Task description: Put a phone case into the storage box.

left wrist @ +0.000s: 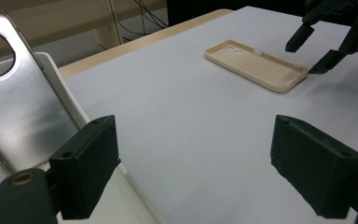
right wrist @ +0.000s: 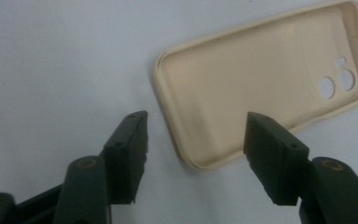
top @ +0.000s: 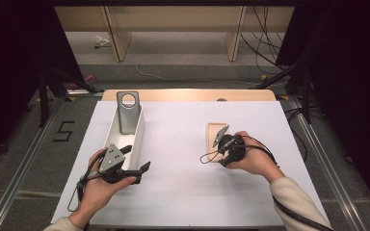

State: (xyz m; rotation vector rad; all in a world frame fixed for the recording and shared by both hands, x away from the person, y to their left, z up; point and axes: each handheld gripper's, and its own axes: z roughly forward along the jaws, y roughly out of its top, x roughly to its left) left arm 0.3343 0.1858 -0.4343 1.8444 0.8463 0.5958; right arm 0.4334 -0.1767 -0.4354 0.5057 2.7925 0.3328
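Though small in the high view, identified as a beige phone case (right wrist: 261,93), lying open side up, flat on the white table (top: 183,192), right of centre and nearer the far edge than the near one. Judged light, thin-walled and flexible, probably soft plastic or silicone; likely to bend if lifted by one end and to slide on the smooth sheet under a sideways push; not fragile. Two round camera holes at the end away from the right gripper (right wrist: 193,140). Best hold, by judgement: across the near short wall or a long side wall, one jaw inside the shell, one outside, close to a corner where the rim is stiffest. Right gripper released, jaws spread wide, poised at the case's near corner, one jaw over the shell, the other over bare table; contact not certain. Left gripper (left wrist: 193,163) also released, jaws wide apart, holding nothing, at the near end of a white tray (top: 137,132) by the table's left edge. Silver phone-shaped plate (left wrist: 23,107) with a large round hole, propped upright at the tray's far end, well apart from the case.
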